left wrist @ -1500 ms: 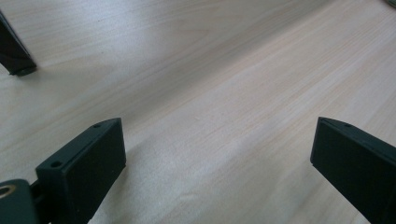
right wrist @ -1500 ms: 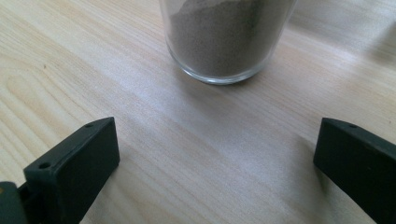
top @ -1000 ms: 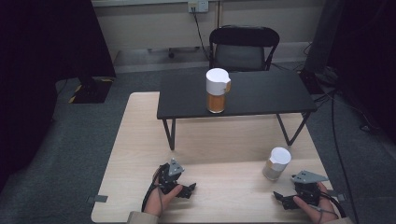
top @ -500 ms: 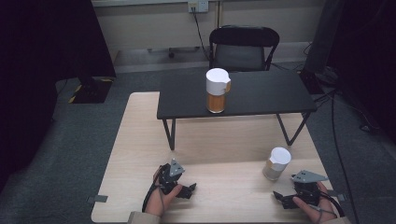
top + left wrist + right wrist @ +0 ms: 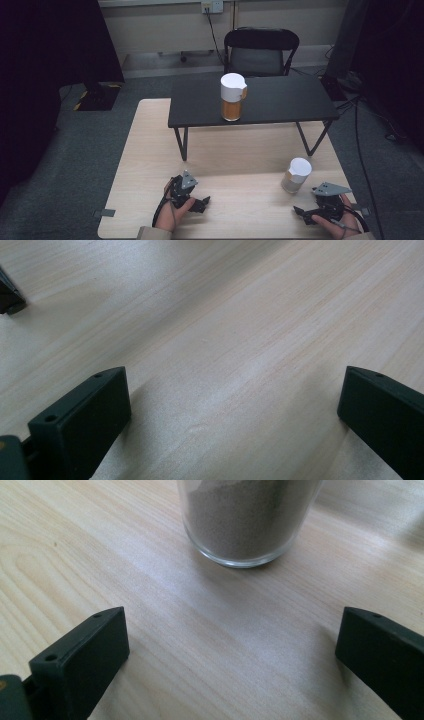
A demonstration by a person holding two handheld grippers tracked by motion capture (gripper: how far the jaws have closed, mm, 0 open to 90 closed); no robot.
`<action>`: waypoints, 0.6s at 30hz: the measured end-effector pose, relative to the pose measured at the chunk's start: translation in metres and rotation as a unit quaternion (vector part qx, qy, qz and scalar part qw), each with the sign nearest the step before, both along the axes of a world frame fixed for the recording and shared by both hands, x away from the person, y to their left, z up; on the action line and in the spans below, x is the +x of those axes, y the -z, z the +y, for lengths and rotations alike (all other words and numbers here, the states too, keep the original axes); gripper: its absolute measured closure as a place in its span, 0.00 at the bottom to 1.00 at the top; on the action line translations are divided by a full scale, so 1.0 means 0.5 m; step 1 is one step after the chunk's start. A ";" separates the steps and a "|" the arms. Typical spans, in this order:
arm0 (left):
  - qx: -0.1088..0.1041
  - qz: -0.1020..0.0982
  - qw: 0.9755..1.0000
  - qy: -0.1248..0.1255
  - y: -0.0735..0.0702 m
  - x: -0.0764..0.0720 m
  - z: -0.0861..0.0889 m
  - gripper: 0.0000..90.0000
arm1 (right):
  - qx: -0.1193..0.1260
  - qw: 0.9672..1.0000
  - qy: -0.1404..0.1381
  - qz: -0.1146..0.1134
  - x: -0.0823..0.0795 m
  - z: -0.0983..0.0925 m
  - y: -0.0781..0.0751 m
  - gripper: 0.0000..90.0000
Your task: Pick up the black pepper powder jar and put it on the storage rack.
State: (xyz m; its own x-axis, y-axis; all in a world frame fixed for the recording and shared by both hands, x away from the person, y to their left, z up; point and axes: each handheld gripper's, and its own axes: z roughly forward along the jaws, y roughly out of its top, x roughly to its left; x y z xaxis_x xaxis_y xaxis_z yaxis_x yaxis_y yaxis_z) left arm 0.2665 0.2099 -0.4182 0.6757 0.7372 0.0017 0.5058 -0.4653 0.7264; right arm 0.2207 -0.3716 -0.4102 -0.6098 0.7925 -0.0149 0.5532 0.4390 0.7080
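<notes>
Jars are the things nearest the tongs here. The right gripper (image 5: pixel 303 212) lies low on the pale wooden table (image 5: pixel 240 200), held in the person's right hand (image 5: pixel 336 226), with its jaws spread wide and nothing between them. Just ahead of its tips stands a small glass jar (image 5: pixel 296 175) with a white lid, upright, close to the gripper but not touching it. In the right gripper view the jar's rounded base (image 5: pixel 248 525) sits directly beyond the gap between the two black jaws, a little toward the left one, and brownish-grey powder shows through the glass.

The left gripper (image 5: pixel 204 202) rests on the same table, well apart from the right one, in the person's left hand (image 5: pixel 174 216). Its jaws are also wide apart and hold nothing; the left gripper view looks along them onto bare wood grain (image 5: pixel 225 340), with a dark foot of the black table (image 5: pixel 9 294) at the far left edge.

Farther ahead of both grippers, a low black table (image 5: pixel 270 102) stands on the wooden one. On it a taller jar (image 5: pixel 232 97) with a white lid stands upright, amber-orange contents visible in its lower part. A black chair (image 5: pixel 260 50) stands beyond the table.
</notes>
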 end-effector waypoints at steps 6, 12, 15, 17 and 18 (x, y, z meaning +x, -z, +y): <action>0.000 0.000 1.000 0.000 0.000 0.000 0.000 0.00 | 0.013 1.000 0.002 -0.005 0.000 0.000 -0.002 0.01; 0.000 0.000 1.000 0.000 0.000 0.000 0.000 0.00 | 0.006 0.999 0.015 -0.030 -0.008 0.012 -0.007 0.01; 0.000 0.000 1.000 0.000 0.000 0.000 0.000 0.00 | 0.014 0.999 0.018 -0.032 -0.006 0.008 -0.008 0.01; 0.000 0.000 1.000 0.000 0.000 0.000 0.000 0.00 | 0.017 0.999 0.015 -0.031 -0.002 0.006 -0.010 0.01; 0.000 0.000 1.000 0.000 0.000 0.000 0.000 0.00 | 0.016 0.999 0.015 -0.033 -0.001 0.007 -0.011 0.01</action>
